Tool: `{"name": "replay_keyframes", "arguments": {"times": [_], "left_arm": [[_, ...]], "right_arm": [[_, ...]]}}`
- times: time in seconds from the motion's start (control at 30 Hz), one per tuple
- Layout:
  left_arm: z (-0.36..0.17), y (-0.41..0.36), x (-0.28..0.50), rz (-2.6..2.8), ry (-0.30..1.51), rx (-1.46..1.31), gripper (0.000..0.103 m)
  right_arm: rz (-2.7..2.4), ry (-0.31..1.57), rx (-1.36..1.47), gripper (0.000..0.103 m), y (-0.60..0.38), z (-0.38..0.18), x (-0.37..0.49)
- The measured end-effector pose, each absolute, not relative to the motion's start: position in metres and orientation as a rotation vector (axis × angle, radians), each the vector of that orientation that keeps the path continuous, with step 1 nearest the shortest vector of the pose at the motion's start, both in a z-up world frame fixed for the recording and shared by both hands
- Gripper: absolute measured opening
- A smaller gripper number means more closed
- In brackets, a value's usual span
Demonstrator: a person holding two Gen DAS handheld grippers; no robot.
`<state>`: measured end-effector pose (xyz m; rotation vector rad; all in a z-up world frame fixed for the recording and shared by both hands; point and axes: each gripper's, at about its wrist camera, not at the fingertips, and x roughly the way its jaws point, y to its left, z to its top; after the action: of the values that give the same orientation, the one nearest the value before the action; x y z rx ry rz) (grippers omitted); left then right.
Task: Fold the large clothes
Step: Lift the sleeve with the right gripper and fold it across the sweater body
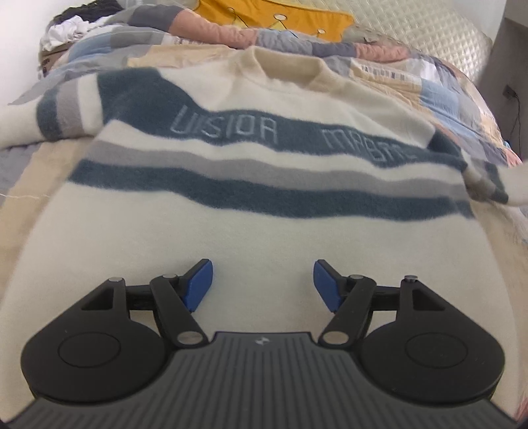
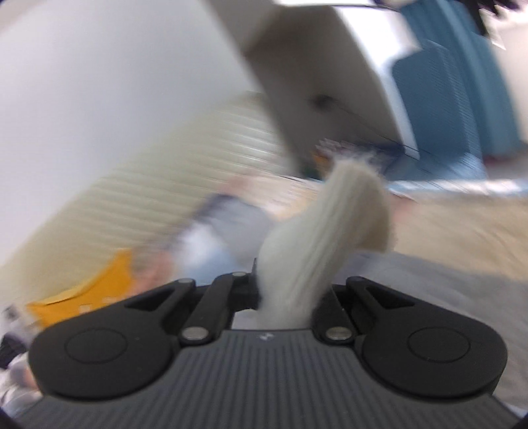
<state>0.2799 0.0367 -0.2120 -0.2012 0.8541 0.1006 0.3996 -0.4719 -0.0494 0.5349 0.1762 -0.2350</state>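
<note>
Patchwork bedding (image 1: pixel 439 82) in blue, grey, peach and cream covers the bed, with a quilted cream headboard (image 1: pixel 422 29) at about one o'clock in the left wrist view and a yellow cushion (image 1: pixel 274 16) at twelve o'clock against it. A heap of crumpled white and dark clothes (image 1: pixel 72 29) sits at eleven o'clock near the far corner. Spread flat across the bedding lies the sweater (image 1: pixel 250 217), cream fleece with dark blue and grey bands and pale lettering on the upper blue band; its collar points toward twelve o'clock and its plain lower body fills the centre of the view. One sleeve lies out toward nine o'clock, while the other sleeve (image 1: pixel 488 184) at three o'clock is bunched and lifted off the bed, its cuff end running out of the view's edge. The left gripper (image 1: pixel 263 285) hovers over the plain cream lower body, at six o'clock, its blue pads (image 1: pixel 198 285) standing well apart with nothing between them. The right wrist view is heavily blurred and tilted, showing a white wall (image 2: pixel 99 82), the headboard and a blue curtain (image 2: pixel 455 99) at two o'clock. In it the right gripper (image 2: pixel 283 297) is clamped tight on a cream fleece cuff (image 2: pixel 330 224), which rises out of the closed jaws toward twelve o'clock and flops over at its top, held clear above the bedding.
</note>
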Motion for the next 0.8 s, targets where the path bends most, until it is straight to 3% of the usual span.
{"name": "replay_keyframes", "arguments": {"times": [0.2,0.4,0.53,0.8], "left_arm": [[-0.198,0.077,0.265,0.109,0.844,-0.340,0.073],[-0.181,0.127,0.245,0.106,0.822,-0.543,0.073],[-0.171,0.153,0.233,0.119,0.783,-0.591,0.073],[-0.158,0.211,0.218,0.141,0.709,-0.739,0.073]], "right_arm": [[-0.014,0.086,0.306,0.010,-0.363,0.042,0.381],[0.198,0.076,0.090,0.010,-0.246,0.084,0.350],[0.315,0.102,-0.014,0.010,-0.176,0.069,0.327],[0.476,0.224,-0.165,0.010,-0.054,-0.017,0.281]]}}
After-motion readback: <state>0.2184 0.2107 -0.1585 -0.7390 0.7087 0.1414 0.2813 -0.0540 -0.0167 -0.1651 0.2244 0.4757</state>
